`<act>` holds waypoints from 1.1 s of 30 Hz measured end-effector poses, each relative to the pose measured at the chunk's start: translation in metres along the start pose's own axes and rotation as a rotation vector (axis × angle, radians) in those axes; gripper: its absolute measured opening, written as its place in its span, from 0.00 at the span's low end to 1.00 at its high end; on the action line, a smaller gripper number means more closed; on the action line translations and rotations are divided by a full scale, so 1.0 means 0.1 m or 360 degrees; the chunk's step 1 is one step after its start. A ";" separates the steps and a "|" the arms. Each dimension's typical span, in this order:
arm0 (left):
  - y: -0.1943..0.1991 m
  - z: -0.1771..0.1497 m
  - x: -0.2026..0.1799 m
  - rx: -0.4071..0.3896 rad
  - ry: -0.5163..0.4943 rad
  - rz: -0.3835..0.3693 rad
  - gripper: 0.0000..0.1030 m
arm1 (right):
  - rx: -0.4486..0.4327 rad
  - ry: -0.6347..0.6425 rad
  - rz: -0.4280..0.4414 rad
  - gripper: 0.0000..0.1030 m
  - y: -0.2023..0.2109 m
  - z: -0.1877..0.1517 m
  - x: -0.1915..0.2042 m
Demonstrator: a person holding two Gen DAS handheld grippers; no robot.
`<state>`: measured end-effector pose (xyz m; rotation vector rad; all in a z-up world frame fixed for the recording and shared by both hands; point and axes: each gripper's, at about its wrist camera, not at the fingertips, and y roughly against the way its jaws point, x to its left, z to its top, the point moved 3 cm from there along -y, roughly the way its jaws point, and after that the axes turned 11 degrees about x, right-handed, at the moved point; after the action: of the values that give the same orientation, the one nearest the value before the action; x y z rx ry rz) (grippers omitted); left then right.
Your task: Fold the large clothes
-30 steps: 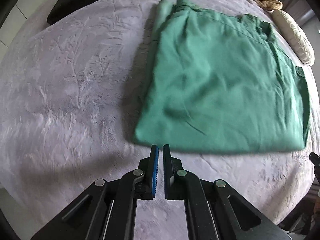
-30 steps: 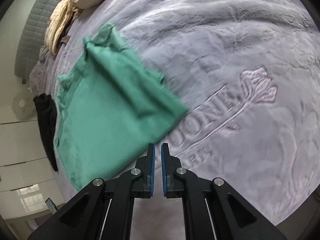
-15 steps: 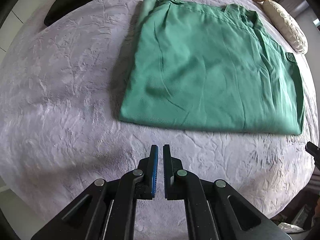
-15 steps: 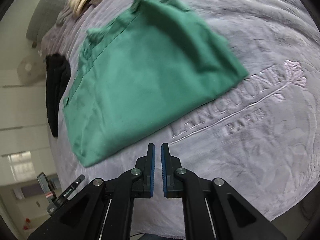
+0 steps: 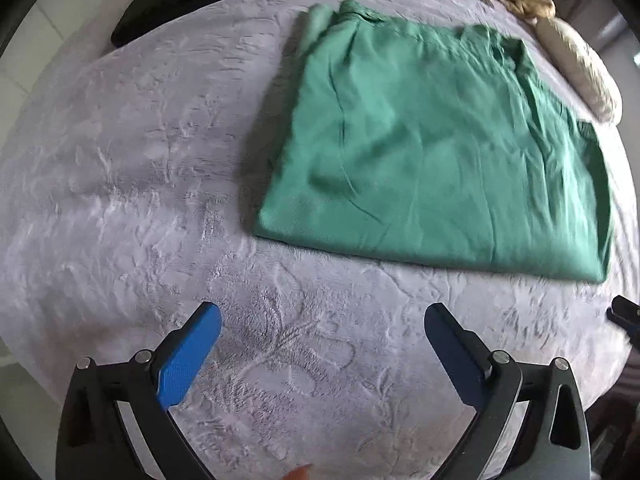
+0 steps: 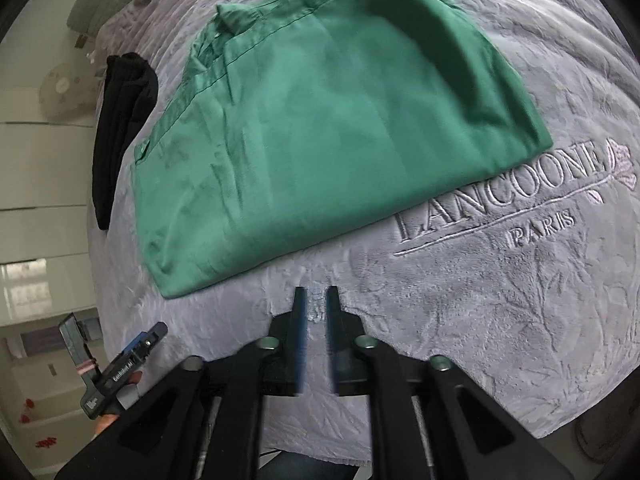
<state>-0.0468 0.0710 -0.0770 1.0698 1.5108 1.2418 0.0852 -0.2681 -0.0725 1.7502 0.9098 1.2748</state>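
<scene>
The green shirt [image 5: 436, 152] lies folded flat on the bed's grey blanket [image 5: 140, 168], clear of both grippers. The left gripper [image 5: 322, 322] hangs over bare blanket, jaws opening wide with nothing between them. The right gripper [image 6: 316, 300] is just short of the shirt's near edge, jaws parting, also empty.

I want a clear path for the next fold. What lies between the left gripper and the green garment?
Only bare lilac blanket: in the left wrist view nothing sits between the left gripper, its jaws opening and empty, and the near edge of the green garment.
</scene>
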 end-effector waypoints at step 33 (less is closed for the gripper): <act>-0.09 -0.02 0.46 -0.0015 0.0013 -0.0067 0.99 | 0.0160 0.0014 -0.0055 0.95 -0.66 0.03 0.56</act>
<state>-0.0606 0.1141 -0.0908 1.0229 1.5244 1.2248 0.0944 -0.1905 -0.1083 1.7994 1.0204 1.2346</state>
